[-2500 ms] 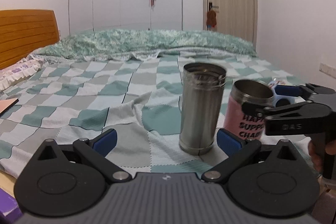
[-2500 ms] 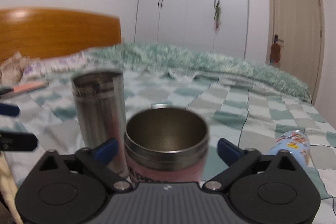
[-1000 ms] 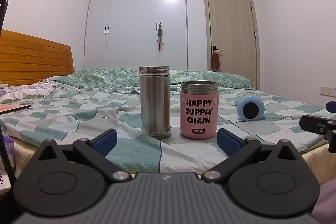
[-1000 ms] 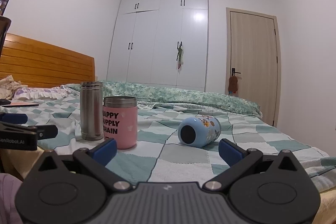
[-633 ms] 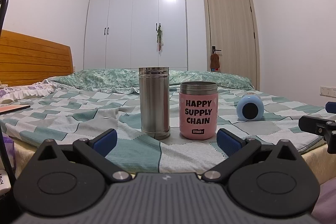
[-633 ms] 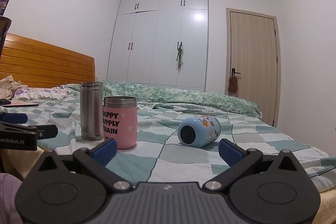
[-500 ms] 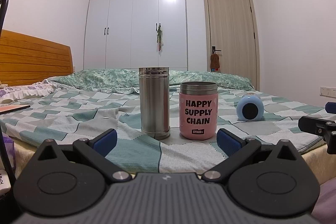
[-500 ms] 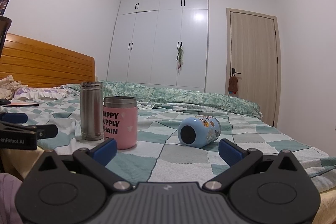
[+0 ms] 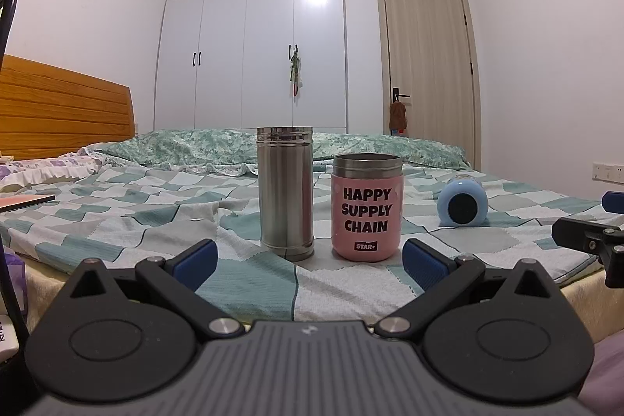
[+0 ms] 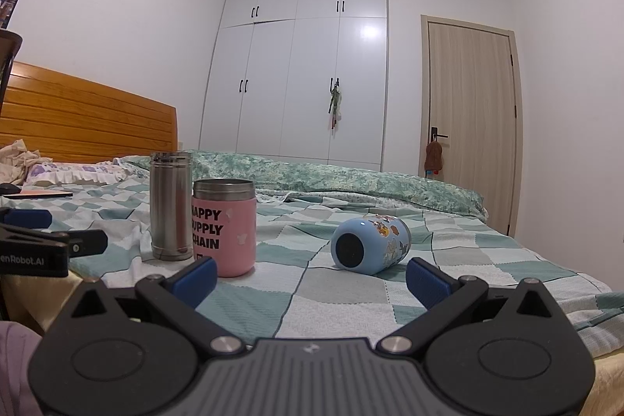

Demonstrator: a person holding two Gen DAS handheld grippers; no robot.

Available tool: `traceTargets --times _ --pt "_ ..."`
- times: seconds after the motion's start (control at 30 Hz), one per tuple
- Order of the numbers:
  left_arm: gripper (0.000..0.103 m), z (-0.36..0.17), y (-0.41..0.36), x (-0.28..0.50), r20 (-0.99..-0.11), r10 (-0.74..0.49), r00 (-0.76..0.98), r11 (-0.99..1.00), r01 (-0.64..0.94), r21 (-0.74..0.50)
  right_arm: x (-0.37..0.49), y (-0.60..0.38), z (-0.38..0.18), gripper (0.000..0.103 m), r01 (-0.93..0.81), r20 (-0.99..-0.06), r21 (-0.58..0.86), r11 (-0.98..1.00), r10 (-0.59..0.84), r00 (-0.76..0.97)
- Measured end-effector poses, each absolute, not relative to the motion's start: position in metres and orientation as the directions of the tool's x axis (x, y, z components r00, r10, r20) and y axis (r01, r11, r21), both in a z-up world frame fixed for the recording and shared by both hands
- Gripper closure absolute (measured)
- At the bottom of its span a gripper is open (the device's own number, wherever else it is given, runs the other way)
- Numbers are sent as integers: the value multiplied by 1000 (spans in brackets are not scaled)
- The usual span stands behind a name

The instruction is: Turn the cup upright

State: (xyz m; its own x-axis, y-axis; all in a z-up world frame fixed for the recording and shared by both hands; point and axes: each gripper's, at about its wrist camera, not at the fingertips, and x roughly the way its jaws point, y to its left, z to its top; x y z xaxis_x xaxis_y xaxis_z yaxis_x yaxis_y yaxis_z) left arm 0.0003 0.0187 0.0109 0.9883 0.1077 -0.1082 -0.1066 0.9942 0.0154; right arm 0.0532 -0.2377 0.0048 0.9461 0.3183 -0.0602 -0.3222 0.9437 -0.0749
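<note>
A light blue cartoon-printed cup point(image 10: 370, 244) lies on its side on the checked bedspread point(image 10: 343, 303), its dark end facing me; it also shows in the left wrist view point(image 9: 462, 203). A pink cup point(image 9: 366, 207) marked "HAPPY SUPPLY CHAIN" stands upright, also in the right wrist view point(image 10: 224, 227). A steel tumbler point(image 9: 285, 192) stands upright beside it, also in the right wrist view point(image 10: 171, 205). My left gripper point(image 9: 308, 262) is open and empty, short of the bed edge. My right gripper point(image 10: 310, 277) is open and empty, in front of the blue cup.
A wooden headboard point(image 10: 85, 127) is at the left, with pillows point(image 10: 74, 172) and a flat pink item point(image 9: 23, 200). A folded green quilt point(image 10: 351, 184) lies at the far side. White wardrobes point(image 9: 253, 38) and a door point(image 9: 429, 73) stand behind.
Since 2.5 s ago both grippers have pulled back from the pink and steel cups to the bed's edge. Over the last second nothing has visibly moved.
</note>
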Motion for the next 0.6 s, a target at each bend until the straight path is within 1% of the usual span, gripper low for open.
traceTargets --times 0.6 --pt "0 12 18 0 -106 103 989 995 -102 14 53 -237 5 0 -322 -60 -75 944 318 946"
